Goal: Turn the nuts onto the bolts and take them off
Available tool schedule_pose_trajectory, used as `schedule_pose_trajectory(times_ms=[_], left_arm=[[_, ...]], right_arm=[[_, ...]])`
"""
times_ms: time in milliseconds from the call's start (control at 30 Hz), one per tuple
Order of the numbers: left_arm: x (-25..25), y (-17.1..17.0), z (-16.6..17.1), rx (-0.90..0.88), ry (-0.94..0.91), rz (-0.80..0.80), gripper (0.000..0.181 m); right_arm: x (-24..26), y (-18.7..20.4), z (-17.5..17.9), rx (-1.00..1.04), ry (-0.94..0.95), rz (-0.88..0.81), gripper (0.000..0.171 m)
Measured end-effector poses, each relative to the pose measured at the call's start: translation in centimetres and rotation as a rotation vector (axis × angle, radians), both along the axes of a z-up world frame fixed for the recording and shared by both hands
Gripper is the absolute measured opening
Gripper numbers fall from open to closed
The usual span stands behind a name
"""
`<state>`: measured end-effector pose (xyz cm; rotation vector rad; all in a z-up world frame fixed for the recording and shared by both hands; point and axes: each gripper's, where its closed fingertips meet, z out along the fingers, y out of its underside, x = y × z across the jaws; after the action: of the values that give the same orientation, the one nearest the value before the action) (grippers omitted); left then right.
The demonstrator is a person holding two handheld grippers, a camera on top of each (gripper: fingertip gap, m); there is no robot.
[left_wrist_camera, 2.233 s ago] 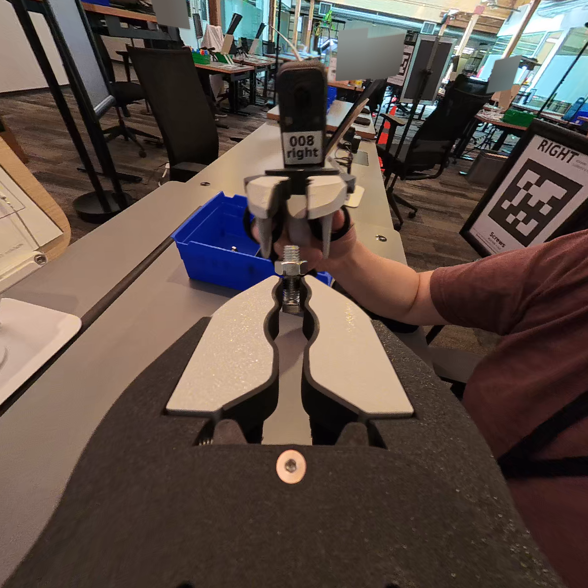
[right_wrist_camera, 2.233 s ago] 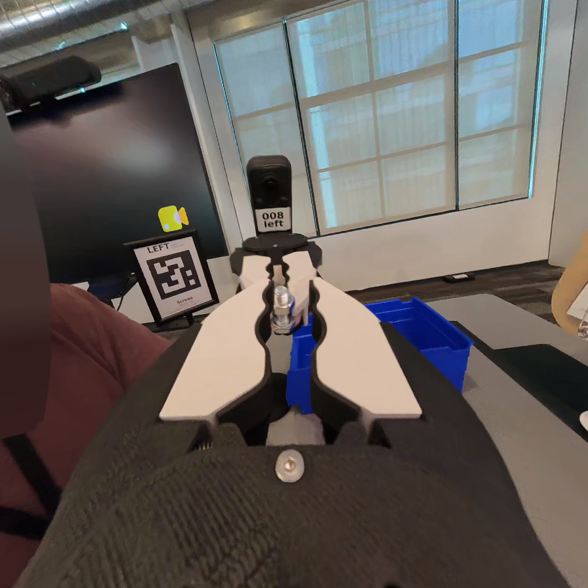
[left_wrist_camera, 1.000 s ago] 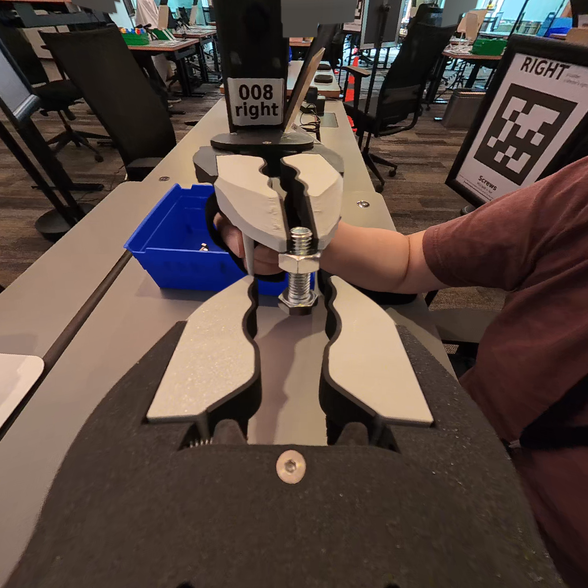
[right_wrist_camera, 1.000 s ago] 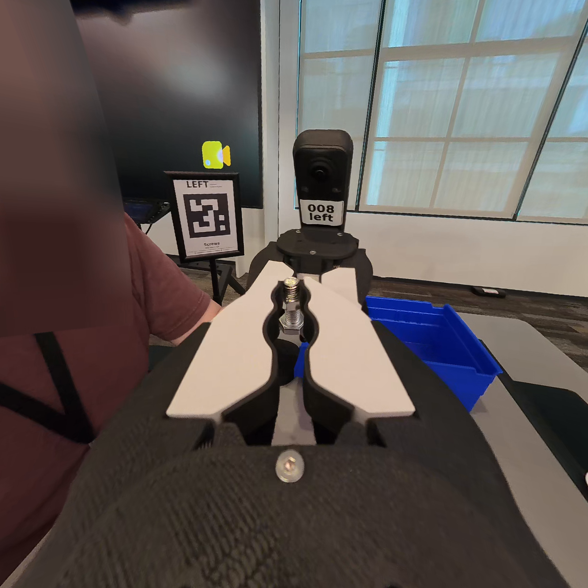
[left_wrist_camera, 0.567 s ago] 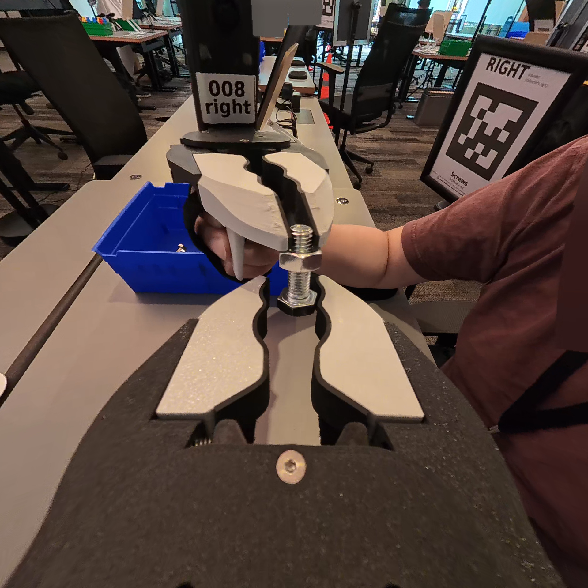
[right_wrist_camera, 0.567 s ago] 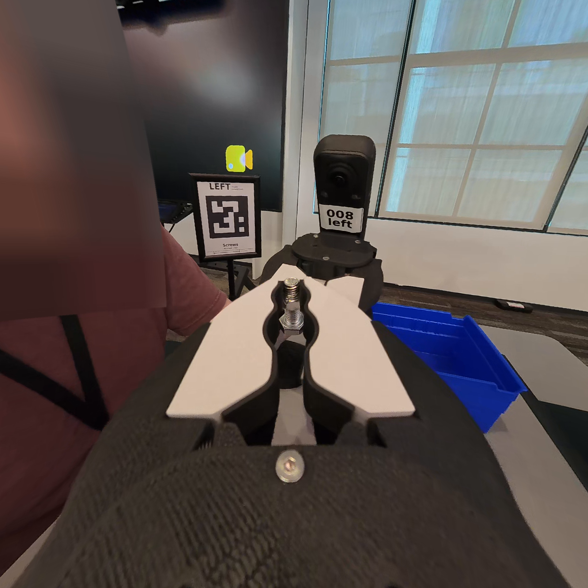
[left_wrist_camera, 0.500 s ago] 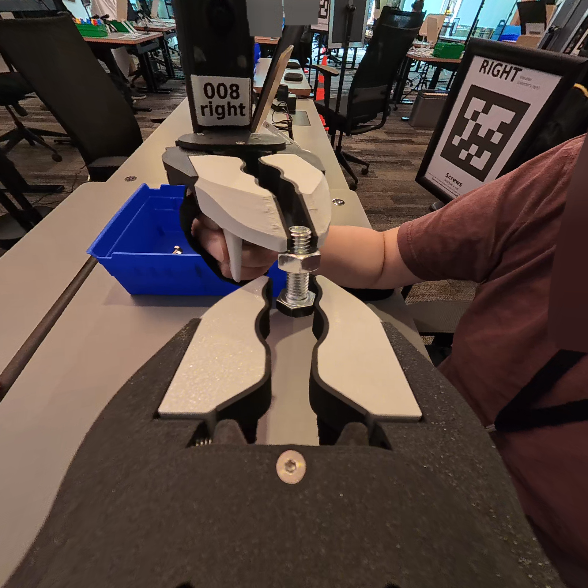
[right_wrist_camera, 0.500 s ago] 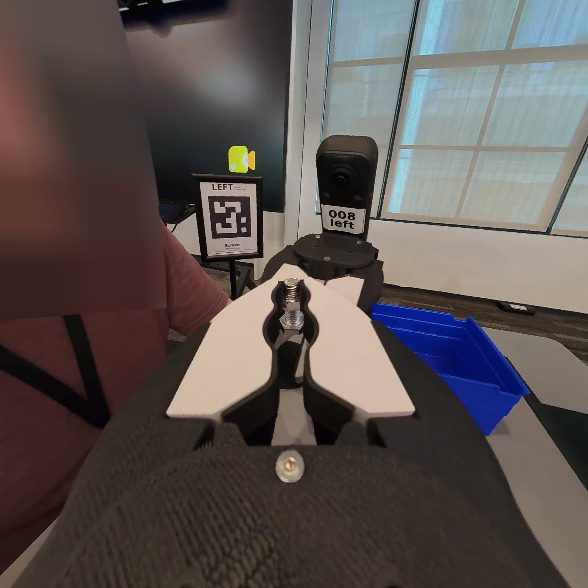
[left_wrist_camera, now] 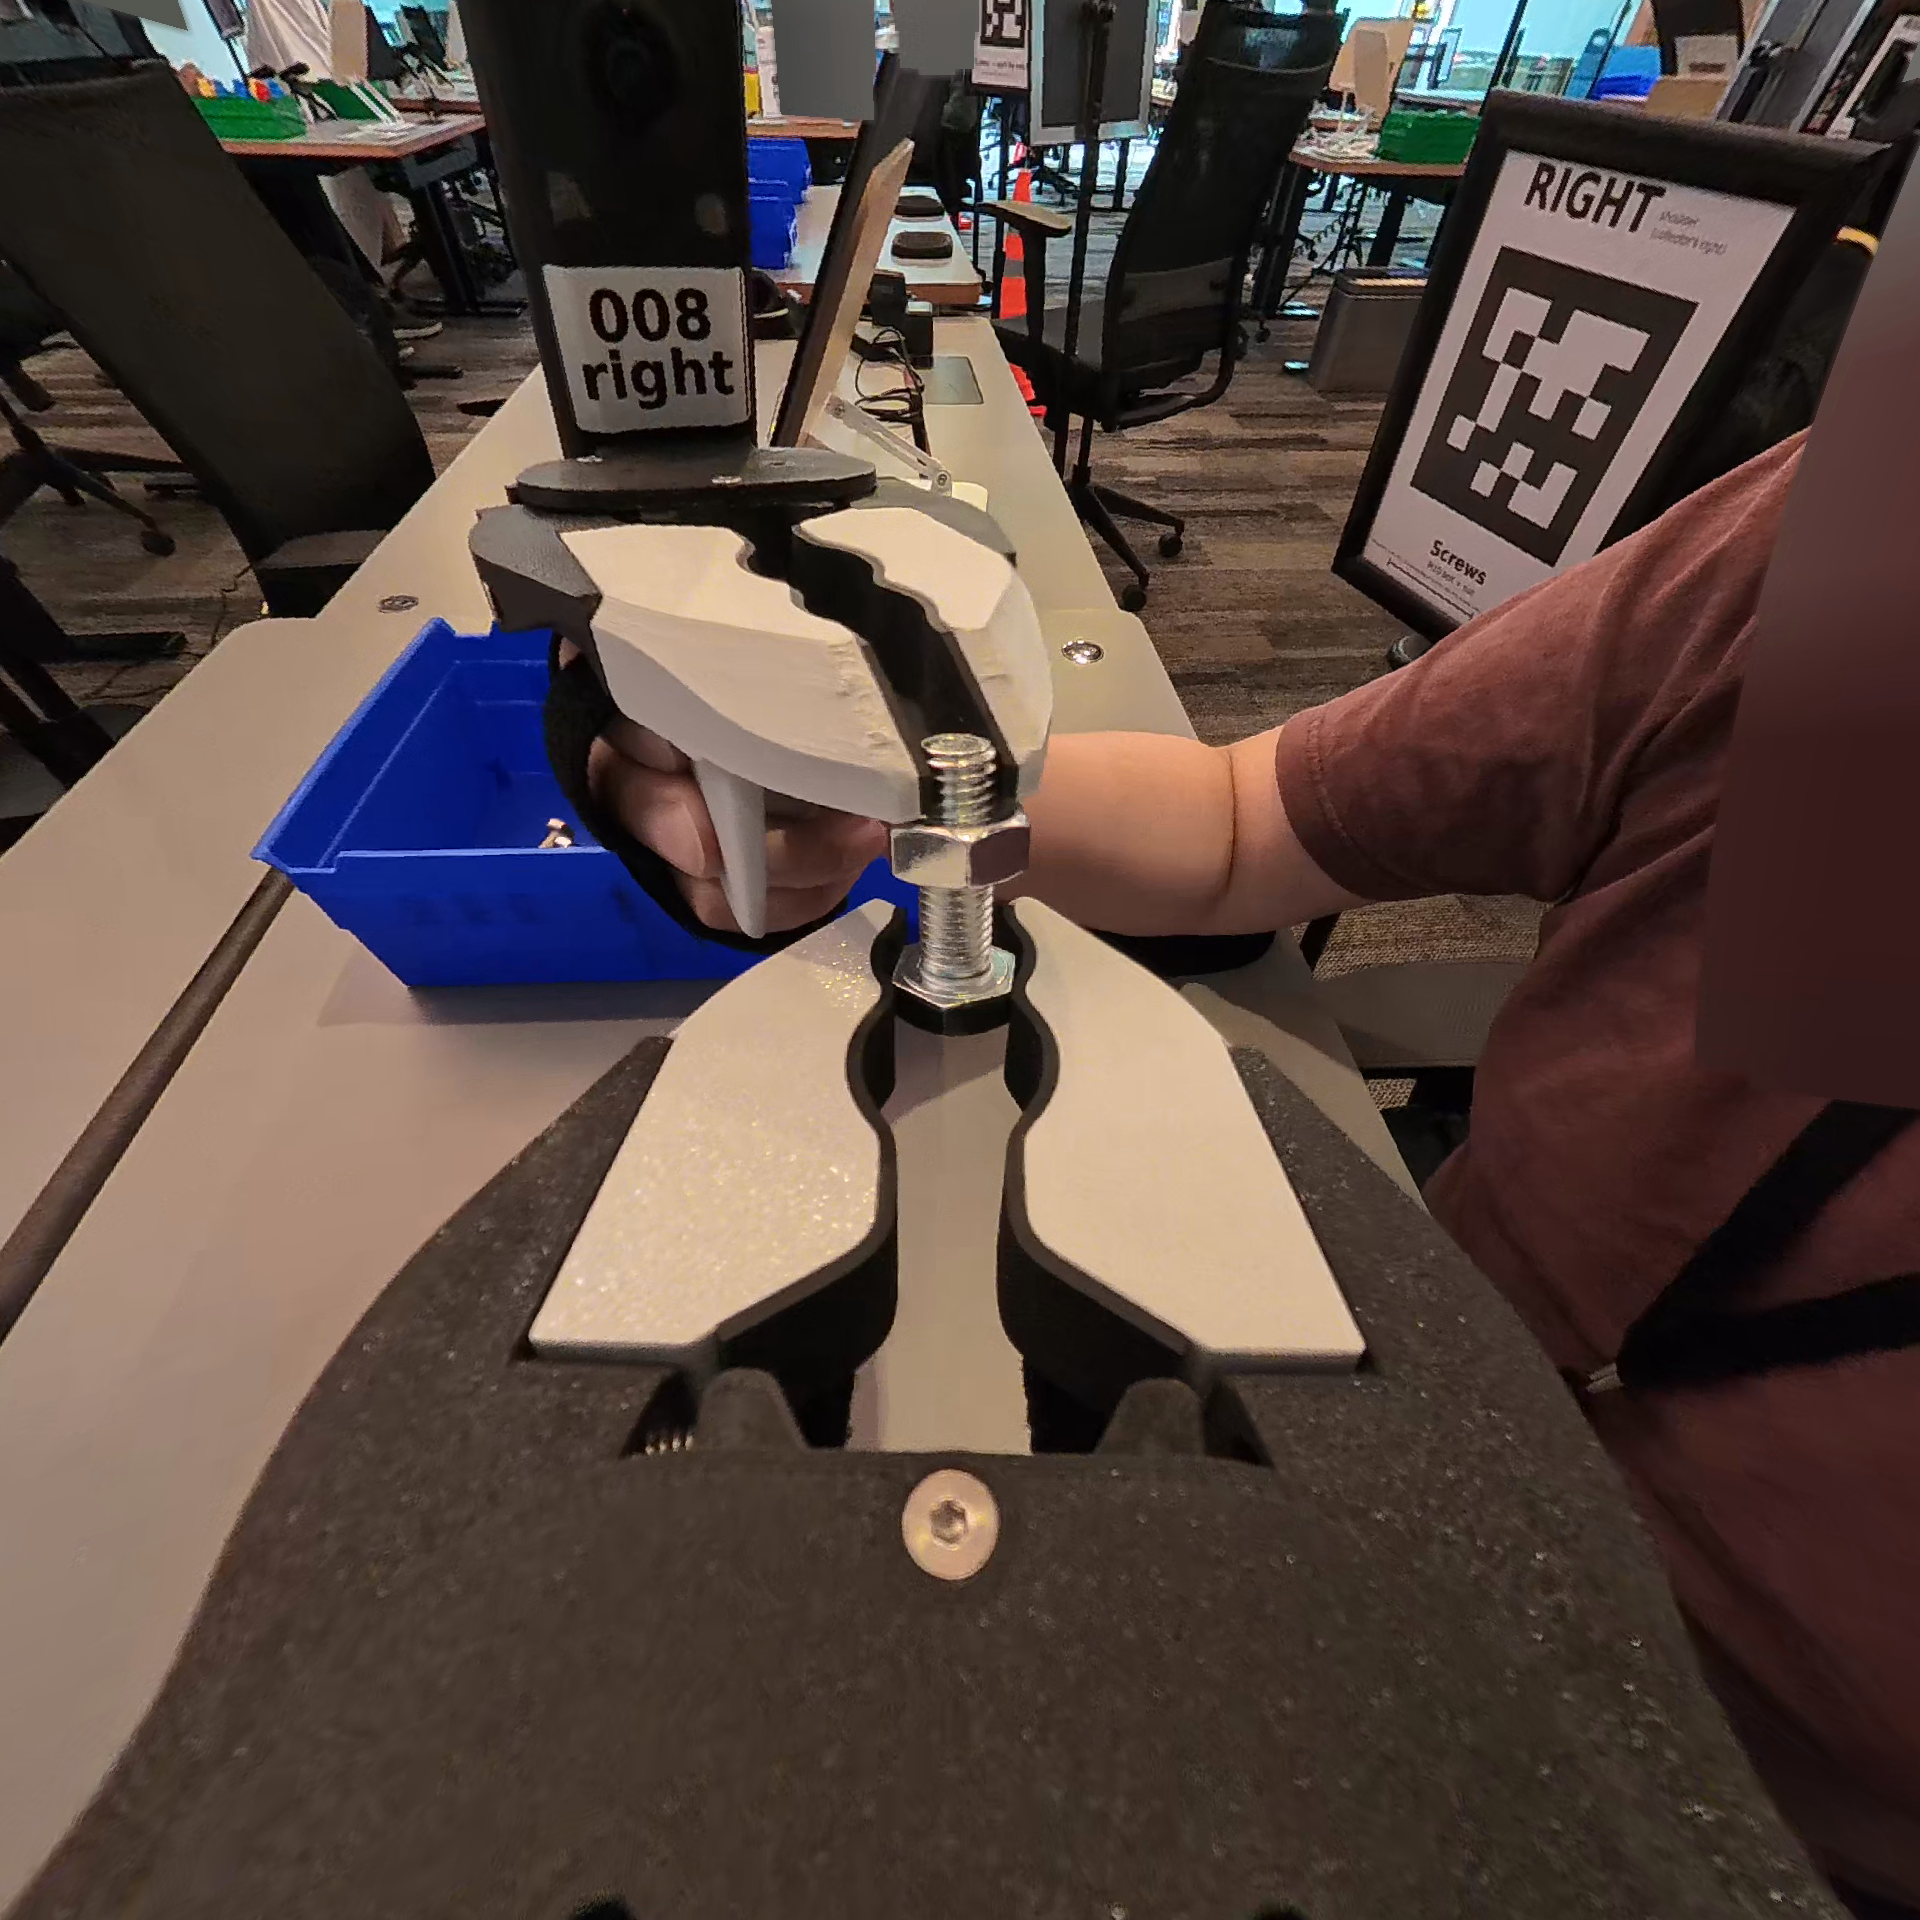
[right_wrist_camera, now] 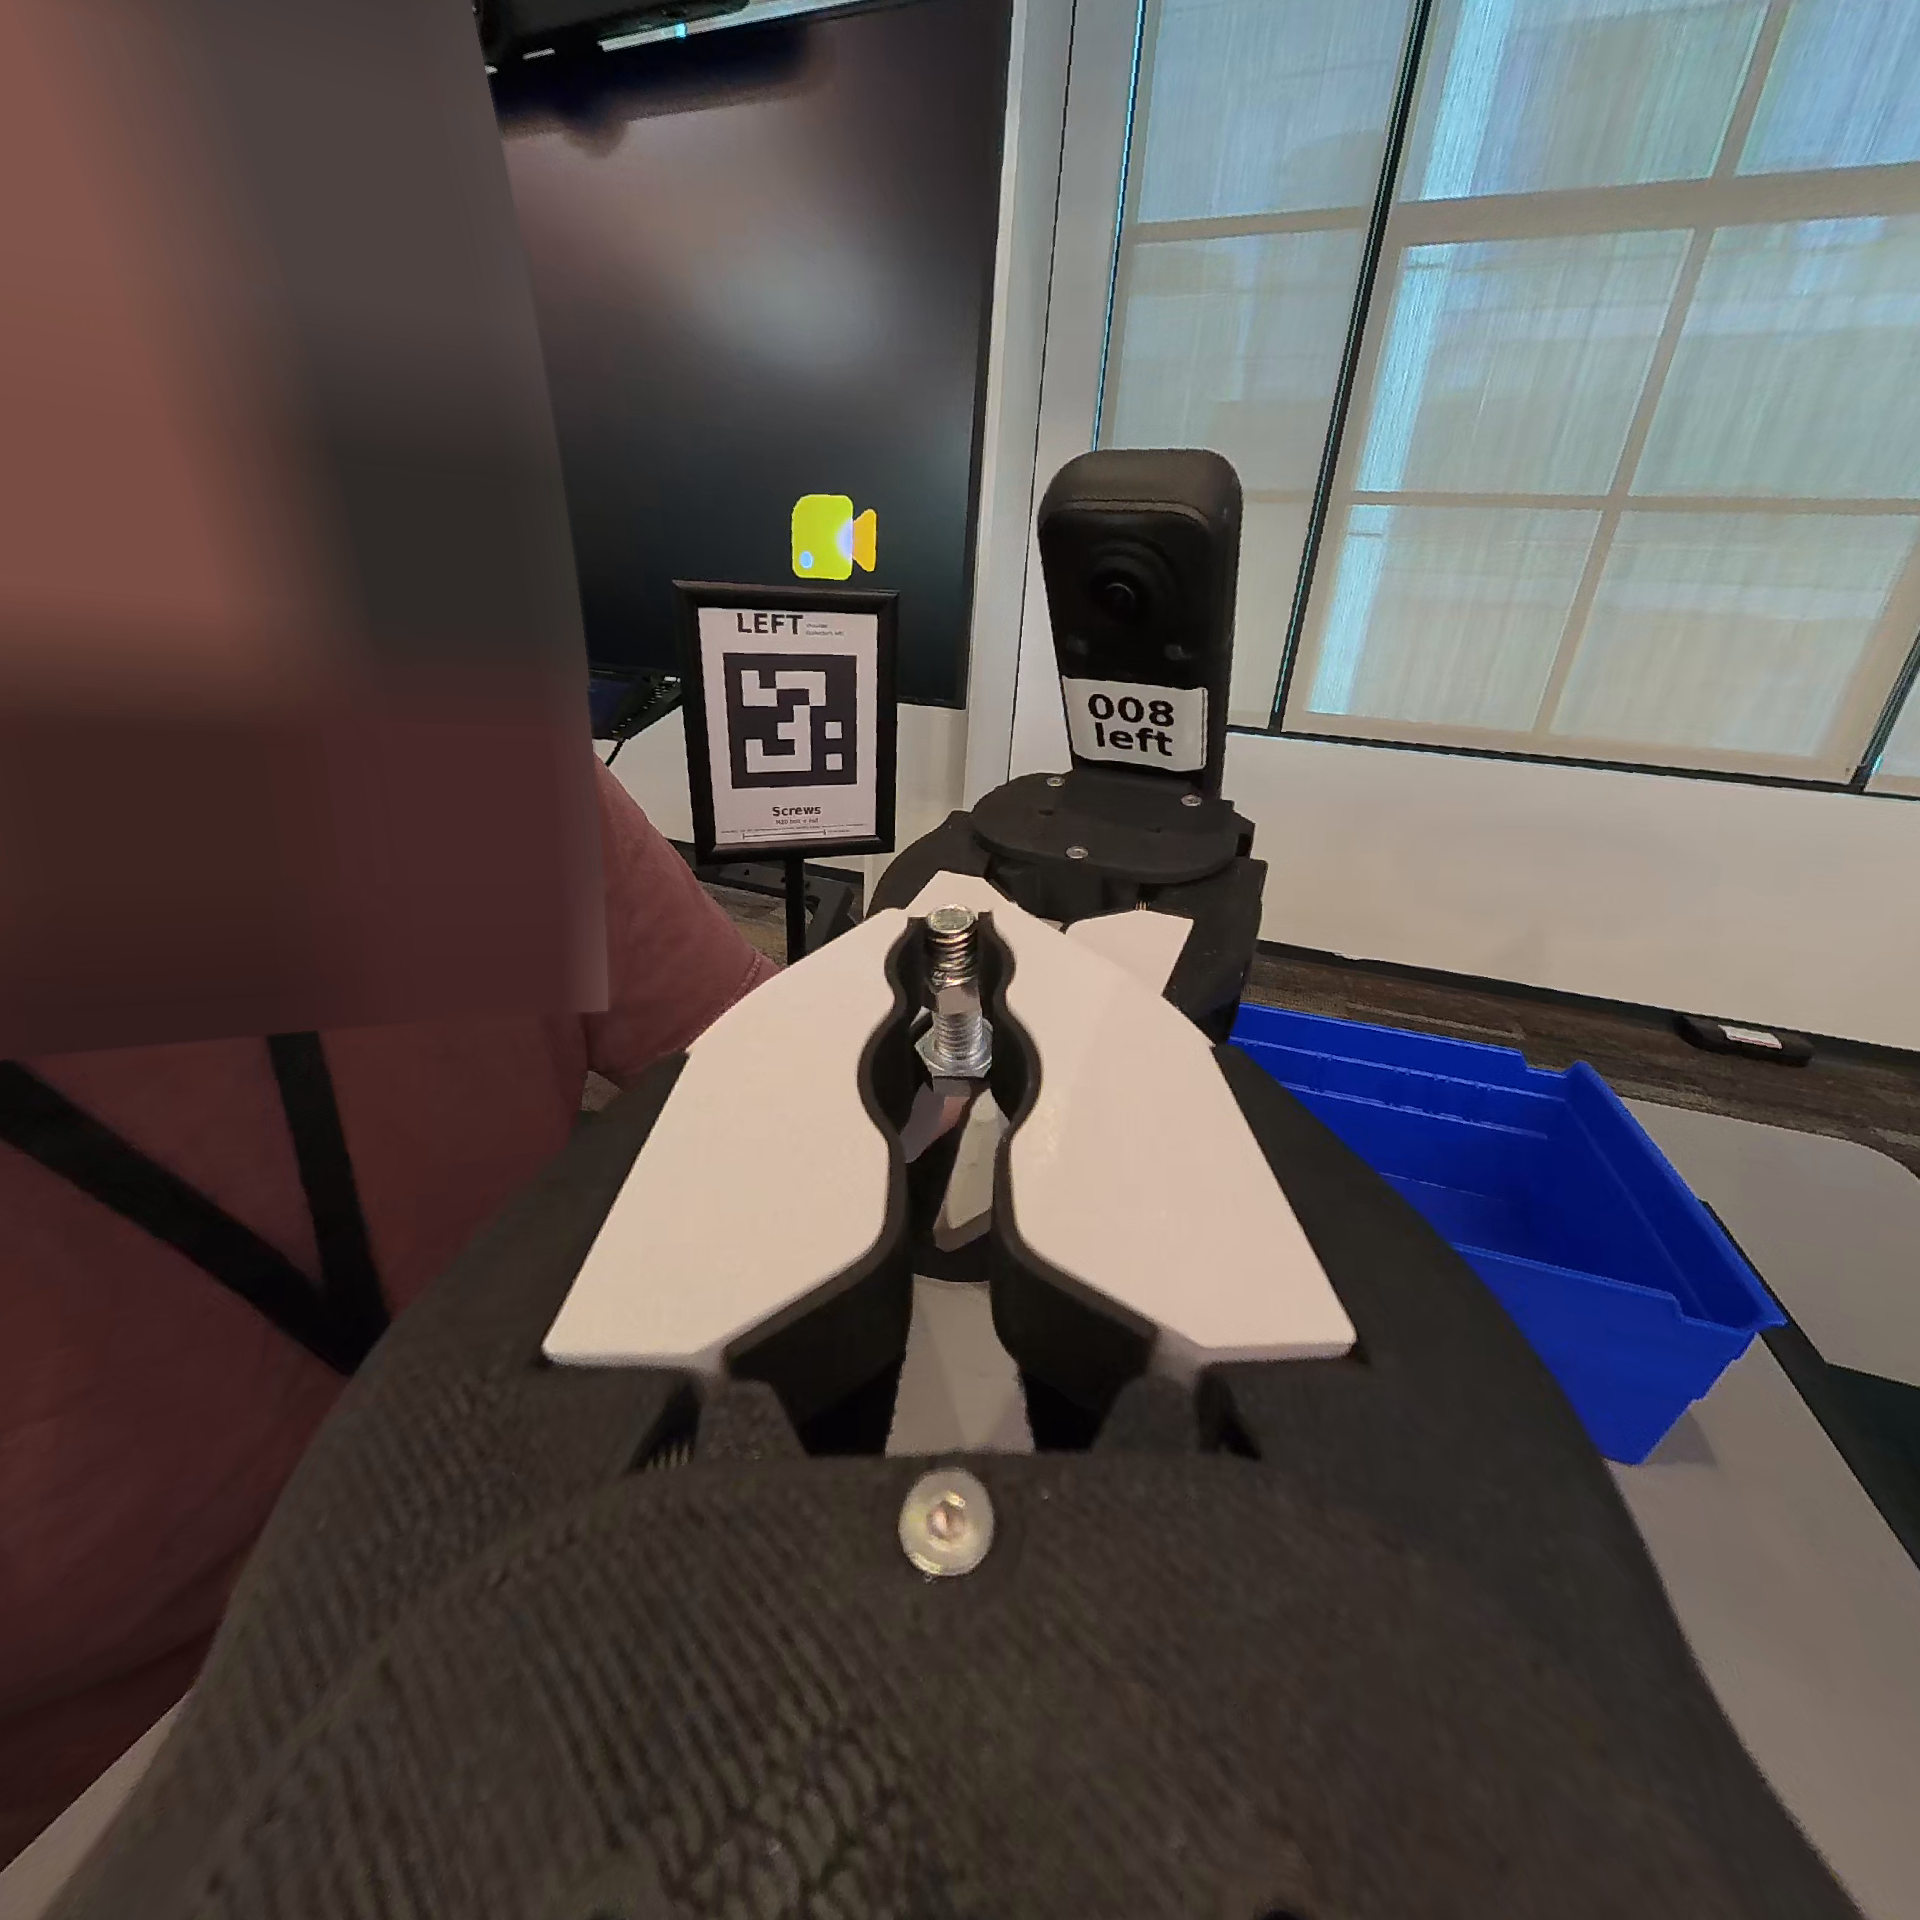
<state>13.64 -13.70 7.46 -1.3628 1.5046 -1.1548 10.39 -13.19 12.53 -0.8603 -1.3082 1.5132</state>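
Left hand-held gripper (left_wrist_camera: 954, 971) is clamping the bolt (left_wrist_camera: 956, 914) by its head, upright above the tabletop (left_wrist_camera: 312, 1122) — right hand-held gripper (left_wrist_camera: 961, 774) is pinching the thread tip above the nut (left_wrist_camera: 958, 847), half hiding it.

The bolt (left_wrist_camera: 958, 894) and its nut (left_wrist_camera: 958, 850) are bright silver metal. The left tool (left_wrist_camera: 951, 982) has pale grey, faintly speckled fingers (left_wrist_camera: 748, 1153) edged in black, set in a black textured body. The right tool (right_wrist_camera: 951, 971) shows white fingers (right_wrist_camera: 748, 1143) with black edging on a black body. The bin (left_wrist_camera: 436, 821) is vivid blue, and the bench (left_wrist_camera: 260, 1091) is plain light grey. The person's sleeve (left_wrist_camera: 1507, 748) is dark maroon, crossed by a black strap (left_wrist_camera: 1766, 1320). Two black-framed signs (left_wrist_camera: 1579, 374) (right_wrist_camera: 790, 717) carry black-and-white square patterns on white.
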Motion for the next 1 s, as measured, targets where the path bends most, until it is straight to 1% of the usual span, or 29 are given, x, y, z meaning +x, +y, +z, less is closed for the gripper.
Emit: schedule_pose_trajectory(times_ms=[200, 300, 333, 367, 400, 467, 500, 567, 667, 733, 800, 900, 933, 1000], left_arm=[[0.1, 0.1, -0.3, -0.039, 0.021, 0.007, 0.016], [0.2, 0.6, 0.0, -0.023, 0.003, 0.037, 0.015], [0.1, 0.7, 0.1, -0.026, -0.001, 0.045, 0.015], [0.1, 0.8, 0.2, -0.025, -0.003, 0.051, 0.015], [0.1, 1.2, 0.2, -0.018, -0.005, 0.072, 0.015], [0.0, 2.1, 0.4, -0.001, -0.007, 0.14, 0.015], [0.0, 2.5, 0.5, 0.006, -0.011, 0.171, 0.015], [0.0, 3.3, 0.8, 0.014, -0.024, 0.232, 0.015], [0.0, 3.5, 1.4, 0.024, -0.06, 0.266, 0.015], [-0.1, 3.9, 1.7, 0.053, -0.073, 0.306, 0.015], [-0.1, 3.8, 2.1, 0.072, -0.093, 0.309, 0.015], [-0.2, 3.4, 3.0, 0.068, -0.143, 0.286, 0.015], [-0.4, 3.3, 3.4, 0.054, -0.171, 0.279, 0.015], [-0.7, 2.8, 3.9, 0.005, -0.193, 0.236, 0.015]], right_arm=[[0.0, 0.3, -0.1, -0.013, -0.004, -0.003, 0.01], [0.1, 0.6, 0.1, -0.033, 0.001, -0.018, 0.01], [0.2, 0.8, 0.3, -0.031, 0.009, -0.041, 0.02], [0.2, 1.2, 0.7, -0.035, 0.025, -0.079, 0.039], [0.3, 1.7, 1.1, -0.045, 0.04, -0.12, 0.051], [0.4, 2.6, 1.8, -0.067, 0.044, -0.205, 0.057], [0.3, 2.7, 1.8, -0.055, 0.035, -0.242, 0.062], [-0.2, 3.4, 1.7, -0.029, -0.002, -0.341, 0.065], [-1.0, 4.1, 1.5, -0.041, -0.037, -0.447, 0.064], [-1.4, 4.1, 1.5, -0.068, -0.046, -0.464, 0.062], [-1.4, 4.5, 1.4, -0.09, -0.058, -0.486, 0.06], [-0.4, 4.5, 1.7, -0.099, -0.041, -0.438, 0.059], [0.1, 4.8, 1.8, -0.116, -0.038, -0.43, 0.056], [1.0, 5.5, 2.1, -0.157, -0.021, -0.44, 0.055]])
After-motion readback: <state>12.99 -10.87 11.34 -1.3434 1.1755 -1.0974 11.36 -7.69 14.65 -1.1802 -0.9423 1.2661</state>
